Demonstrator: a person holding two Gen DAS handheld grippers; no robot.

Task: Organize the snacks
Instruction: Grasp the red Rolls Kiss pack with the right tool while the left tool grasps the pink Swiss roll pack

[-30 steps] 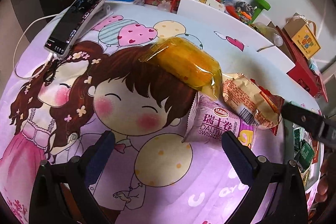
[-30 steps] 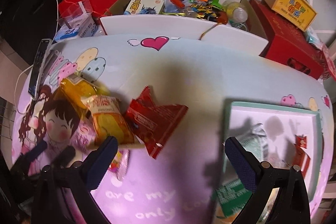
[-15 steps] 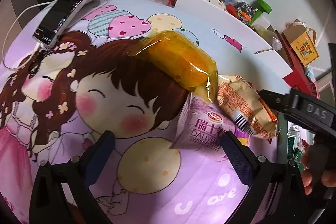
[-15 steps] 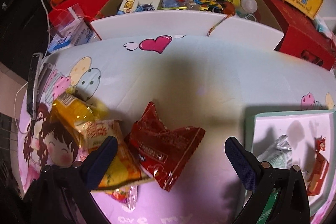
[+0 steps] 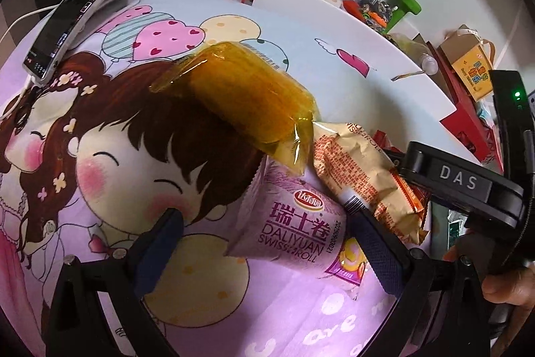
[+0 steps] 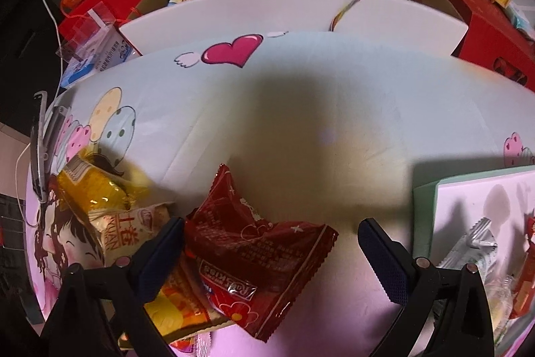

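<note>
The purple snack pack [image 5: 294, 236] reads "DALIYUAN SWISS ROLL" under Chinese characters and a red oval logo, with digits on its side too small to be sure of; the right gripper's black body [image 5: 458, 181] carries "DAS"; the cartoon cloth [image 5: 334, 323] shows "are"

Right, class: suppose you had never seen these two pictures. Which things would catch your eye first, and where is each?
The cartoon girl bedsheet fills the left view, with a heap of snacks on it: a clear yellow packet lying over a purple Swiss roll packet, which sits between the open left gripper's fingers. In the right view, a dark red packet lies between the open right gripper's fingers, beside a pale tray at the right.
</note>
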